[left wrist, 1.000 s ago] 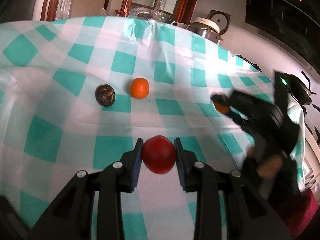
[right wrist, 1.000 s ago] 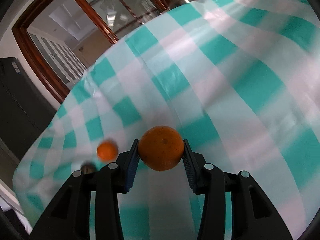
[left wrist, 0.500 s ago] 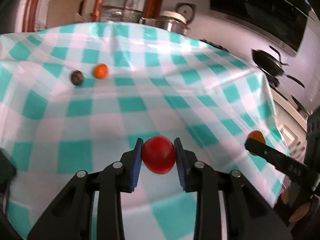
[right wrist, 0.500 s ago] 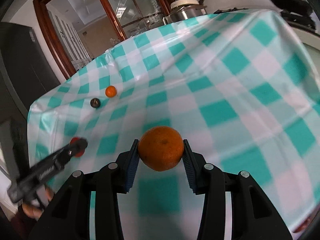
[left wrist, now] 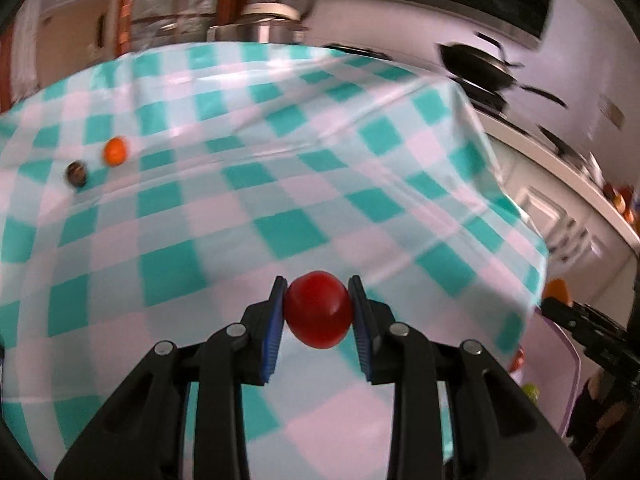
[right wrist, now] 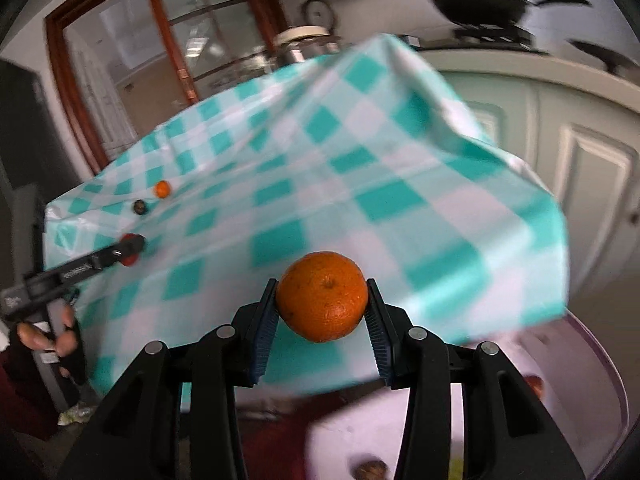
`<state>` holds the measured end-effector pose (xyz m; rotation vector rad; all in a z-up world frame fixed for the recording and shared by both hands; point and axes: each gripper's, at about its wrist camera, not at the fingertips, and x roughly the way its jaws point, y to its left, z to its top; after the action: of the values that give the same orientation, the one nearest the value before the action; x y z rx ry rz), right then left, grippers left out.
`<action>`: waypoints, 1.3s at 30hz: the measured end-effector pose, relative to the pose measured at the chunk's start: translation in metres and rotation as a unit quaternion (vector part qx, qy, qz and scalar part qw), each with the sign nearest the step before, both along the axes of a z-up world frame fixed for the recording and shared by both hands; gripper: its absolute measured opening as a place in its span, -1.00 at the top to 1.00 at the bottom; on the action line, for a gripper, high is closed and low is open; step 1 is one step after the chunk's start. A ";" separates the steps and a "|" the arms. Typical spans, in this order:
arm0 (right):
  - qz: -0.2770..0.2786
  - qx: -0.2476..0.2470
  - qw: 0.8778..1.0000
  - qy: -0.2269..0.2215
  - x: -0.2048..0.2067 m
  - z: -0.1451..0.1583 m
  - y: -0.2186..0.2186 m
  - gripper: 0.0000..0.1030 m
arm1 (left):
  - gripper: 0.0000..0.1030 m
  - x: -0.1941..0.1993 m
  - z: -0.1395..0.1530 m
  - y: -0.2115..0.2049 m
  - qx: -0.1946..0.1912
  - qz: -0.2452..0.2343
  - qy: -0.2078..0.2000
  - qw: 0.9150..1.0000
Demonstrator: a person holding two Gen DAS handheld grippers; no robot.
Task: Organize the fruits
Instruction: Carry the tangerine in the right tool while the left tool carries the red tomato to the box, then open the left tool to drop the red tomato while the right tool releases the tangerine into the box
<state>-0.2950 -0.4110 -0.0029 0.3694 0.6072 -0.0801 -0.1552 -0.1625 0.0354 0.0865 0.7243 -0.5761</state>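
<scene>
Right wrist view has your right gripper (right wrist: 322,310) clamped on the orange (right wrist: 322,302) near the tray (right wrist: 600,364), left gripper (left wrist: 318,312) squeezing the red fruit (left wrist: 318,309) over the counter (left wrist: 280,184), so you're mid-carry; next, lower and release over the tray.

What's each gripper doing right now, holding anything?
Left gripper: shut on the red fruit.
Right gripper: shut on the orange.
</scene>
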 end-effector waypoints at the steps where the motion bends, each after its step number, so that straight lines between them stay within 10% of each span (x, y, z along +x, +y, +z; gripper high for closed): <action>1: -0.016 0.005 1.000 0.007 -0.010 -0.007 -0.012 0.18 | 0.39 -0.007 0.002 -0.011 0.005 -0.016 -0.004 1.000; 9: -0.058 -0.015 0.991 0.119 -0.058 -0.062 -0.060 0.18 | 0.39 -0.086 -0.004 -0.122 0.054 -0.223 -0.006 0.973; 16: -0.037 -0.012 0.966 0.254 -0.083 -0.123 -0.065 0.18 | 0.39 -0.145 -0.078 -0.208 0.161 -0.380 0.066 0.908; 27: 0.062 -0.003 0.923 0.379 -0.091 -0.186 -0.020 0.18 | 0.38 -0.158 -0.207 -0.256 0.344 -0.415 0.120 0.834; 32: 0.067 -0.011 0.909 0.410 -0.086 -0.204 -0.013 0.18 | 0.38 -0.158 -0.232 -0.254 0.382 -0.421 0.121 0.814; 39: 0.067 -0.020 0.903 0.425 -0.090 -0.207 -0.007 0.17 | 0.34 -0.158 -0.243 -0.251 0.390 -0.423 0.131 0.807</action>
<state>-0.3848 -0.4184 -0.2101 0.2374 1.4939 -0.1222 -0.3132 -0.4138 -0.2078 1.1727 1.1639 -1.1197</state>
